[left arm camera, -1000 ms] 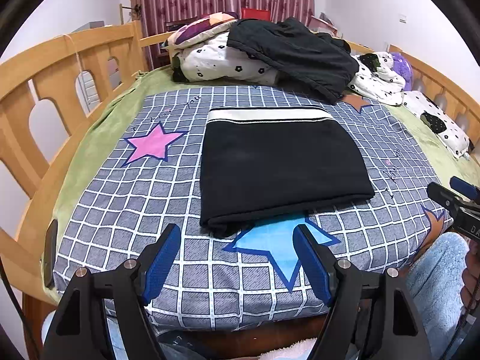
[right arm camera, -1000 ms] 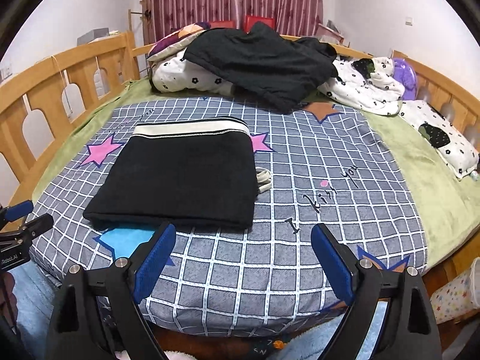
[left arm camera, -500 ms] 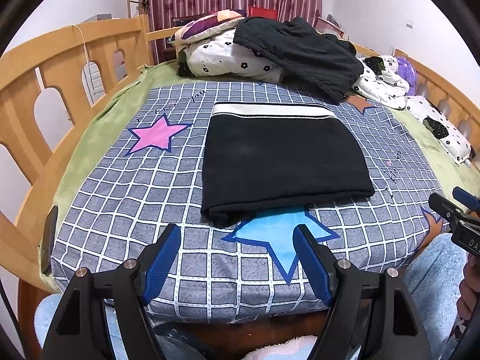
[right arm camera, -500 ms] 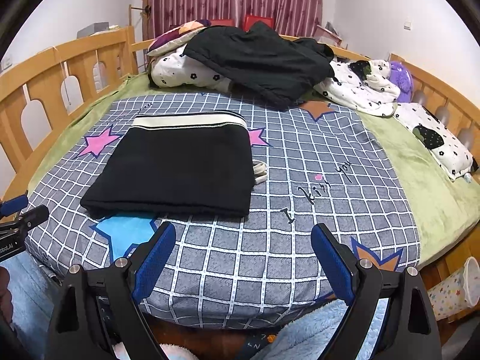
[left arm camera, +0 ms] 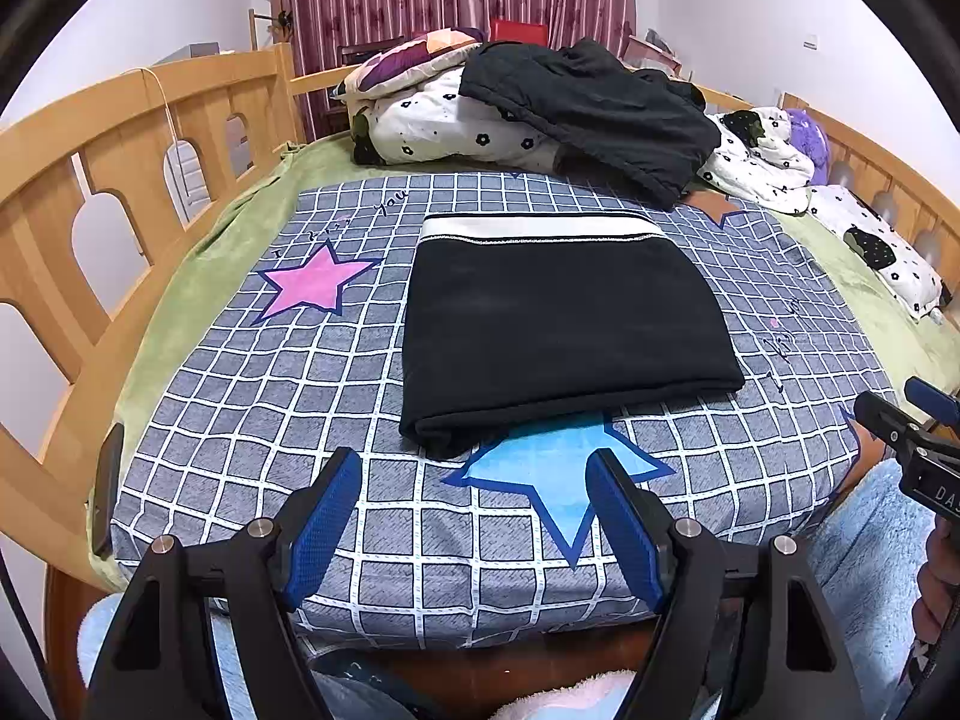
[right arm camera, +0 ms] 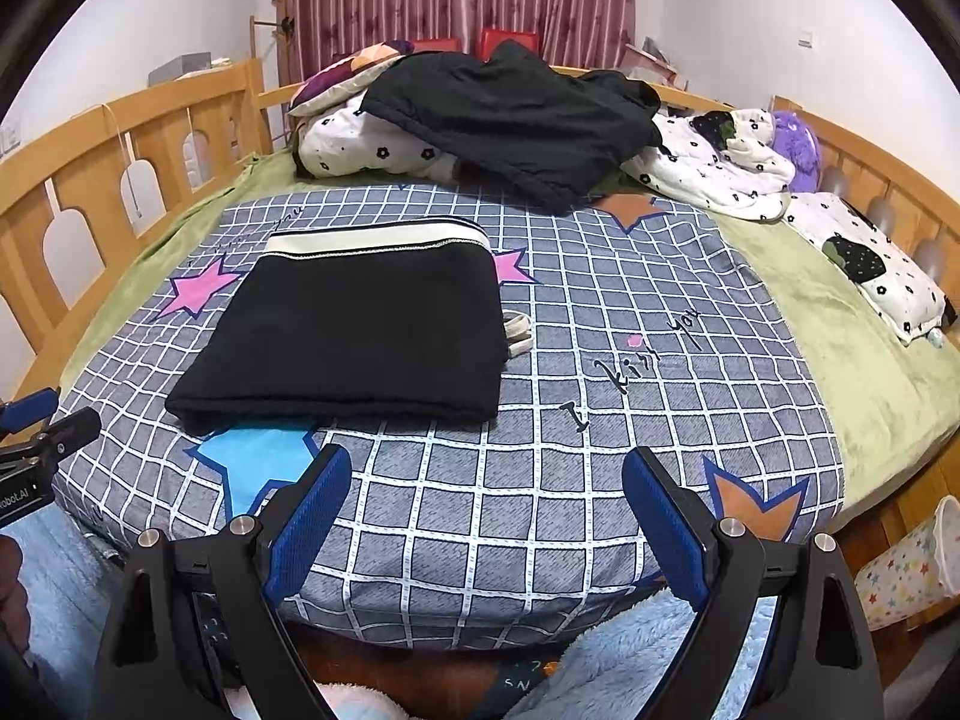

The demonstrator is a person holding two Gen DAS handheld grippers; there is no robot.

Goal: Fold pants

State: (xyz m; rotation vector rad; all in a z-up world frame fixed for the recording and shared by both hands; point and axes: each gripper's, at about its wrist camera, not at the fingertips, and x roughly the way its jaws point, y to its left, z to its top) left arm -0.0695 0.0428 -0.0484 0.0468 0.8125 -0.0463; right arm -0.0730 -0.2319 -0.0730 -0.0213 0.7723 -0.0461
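Note:
Black pants (left arm camera: 564, 330) (right arm camera: 360, 336) lie folded into a flat rectangle on the checked bedspread, their white waistband at the far edge. A pale drawstring (right arm camera: 517, 333) pokes out at the right side. My left gripper (left arm camera: 474, 468) hangs open near the bed's front edge, just short of the fold, nothing between its blue pads. My right gripper (right arm camera: 486, 462) is open too, over bare spread to the right of the pants. Each gripper's tip shows at the other view's edge.
A loose heap of black clothing (left arm camera: 588, 114) rests on flowered bedding (left arm camera: 456, 126) at the headboard end. Wooden rails (left arm camera: 138, 138) line both sides. A pillow (right arm camera: 870, 264) lies at the right. A star-printed bin (right arm camera: 906, 564) stands on the floor. Fluffy blue sleeves show below.
Both views have shifted slightly back from the bed, so the pants sit a little farther off. The pants themselves have not moved and both grippers stay open.

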